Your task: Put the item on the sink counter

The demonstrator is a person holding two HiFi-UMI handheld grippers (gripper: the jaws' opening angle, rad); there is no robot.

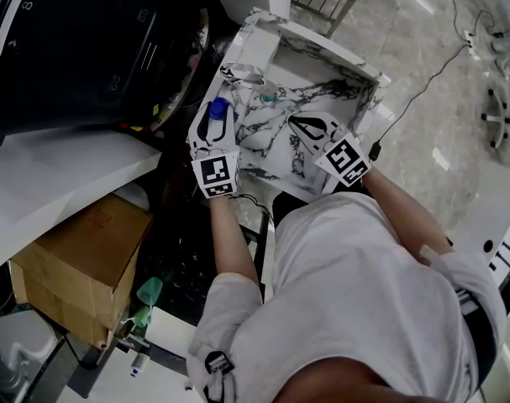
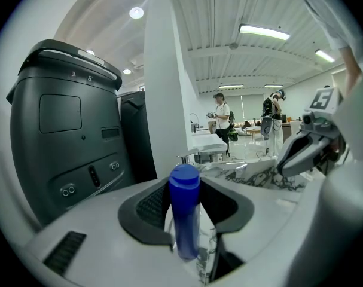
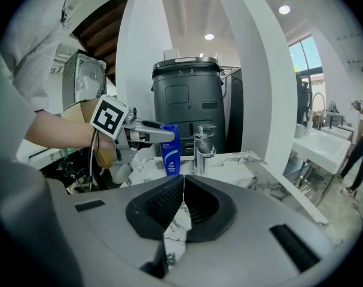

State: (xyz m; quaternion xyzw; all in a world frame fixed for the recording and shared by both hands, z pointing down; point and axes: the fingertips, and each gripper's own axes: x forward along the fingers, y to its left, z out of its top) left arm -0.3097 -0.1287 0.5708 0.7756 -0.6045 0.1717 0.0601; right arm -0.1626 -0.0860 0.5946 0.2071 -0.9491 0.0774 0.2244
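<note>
A blue bottle (image 1: 218, 107) with a blue cap stands upright between the jaws of my left gripper (image 1: 216, 122), which is shut on it at the left edge of the marble sink (image 1: 322, 65). In the left gripper view the bottle (image 2: 185, 211) fills the gap between the pads. The right gripper view shows the bottle (image 3: 170, 150) beside the chrome faucet (image 3: 202, 145), its base low over the marble counter (image 3: 241, 163). My right gripper (image 1: 298, 124) hangs over the basin with its jaws shut and nothing in them (image 3: 183, 187).
A big black appliance (image 1: 86, 40) stands left of the sink on a white shelf (image 1: 61, 183). A cardboard box (image 1: 78, 267) sits below it. A small teal thing (image 1: 269, 99) lies in the basin. A cable (image 1: 423, 82) runs over the floor on the right.
</note>
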